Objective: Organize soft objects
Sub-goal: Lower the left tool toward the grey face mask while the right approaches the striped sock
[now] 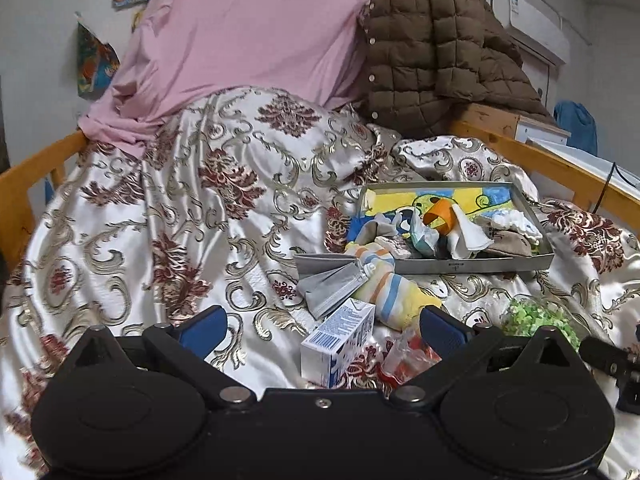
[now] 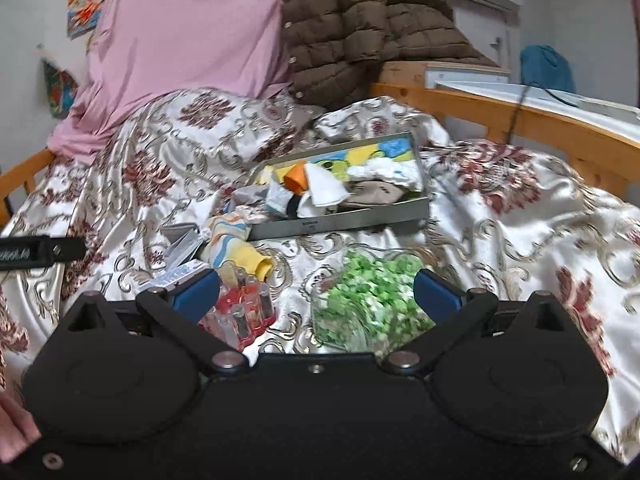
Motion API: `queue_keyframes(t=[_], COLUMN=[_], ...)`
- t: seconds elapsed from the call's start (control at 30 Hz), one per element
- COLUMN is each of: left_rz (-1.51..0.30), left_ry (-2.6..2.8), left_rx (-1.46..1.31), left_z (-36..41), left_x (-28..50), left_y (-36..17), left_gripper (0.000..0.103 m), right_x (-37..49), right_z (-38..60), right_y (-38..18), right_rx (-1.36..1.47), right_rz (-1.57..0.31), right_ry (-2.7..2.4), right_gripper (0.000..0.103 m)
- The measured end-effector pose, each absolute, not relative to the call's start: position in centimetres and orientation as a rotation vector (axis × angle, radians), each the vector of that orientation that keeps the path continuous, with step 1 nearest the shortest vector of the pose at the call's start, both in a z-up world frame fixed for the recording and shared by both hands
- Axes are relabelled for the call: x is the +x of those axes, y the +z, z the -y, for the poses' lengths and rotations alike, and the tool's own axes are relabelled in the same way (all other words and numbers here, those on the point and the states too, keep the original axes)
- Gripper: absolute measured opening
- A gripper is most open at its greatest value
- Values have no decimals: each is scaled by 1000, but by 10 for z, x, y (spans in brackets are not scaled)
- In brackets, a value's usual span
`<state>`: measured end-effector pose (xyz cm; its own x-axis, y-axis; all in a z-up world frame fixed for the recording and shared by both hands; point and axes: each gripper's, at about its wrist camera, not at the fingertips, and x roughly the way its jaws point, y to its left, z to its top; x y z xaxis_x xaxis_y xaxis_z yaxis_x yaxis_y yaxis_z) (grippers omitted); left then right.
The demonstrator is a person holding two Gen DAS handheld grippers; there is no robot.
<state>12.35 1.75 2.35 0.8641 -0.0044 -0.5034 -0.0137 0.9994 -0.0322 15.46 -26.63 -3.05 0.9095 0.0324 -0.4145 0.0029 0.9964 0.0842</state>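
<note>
A grey metal tray (image 1: 472, 266) with a colourful picture inside lies on the bed and holds several socks and small cloths; it also shows in the right wrist view (image 2: 340, 222). A striped yellow, blue and orange sock (image 1: 390, 292) lies half out over the tray's near left corner, also seen in the right wrist view (image 2: 236, 250). My left gripper (image 1: 320, 330) is open and empty, just short of the sock. My right gripper (image 2: 318, 294) is open and empty above a clear bag of green pieces (image 2: 370, 304).
A white and blue carton (image 1: 340, 344), a folded grey booklet (image 1: 332, 284) and a clear pack with red items (image 2: 240, 314) lie on the patterned satin bedspread (image 1: 180, 220). Pink cloth (image 1: 248, 32) and a brown quilted jacket (image 1: 436, 48) hang behind. Wooden bed rails (image 2: 520, 124) run along both sides.
</note>
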Motion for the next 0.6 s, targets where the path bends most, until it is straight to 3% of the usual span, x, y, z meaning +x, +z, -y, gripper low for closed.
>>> queue_keyframes(t=[0.6], left_rz=[-622], left_ry=[-25], left_rx=[1], left_z=[-21], left_x=[215], left_y=[-6], left_gripper=[102], right_x=[228], right_z=[216], right_y=[-50], right_rx=[-93], right_rz=[-495], right_ry=[162], right_gripper=[102])
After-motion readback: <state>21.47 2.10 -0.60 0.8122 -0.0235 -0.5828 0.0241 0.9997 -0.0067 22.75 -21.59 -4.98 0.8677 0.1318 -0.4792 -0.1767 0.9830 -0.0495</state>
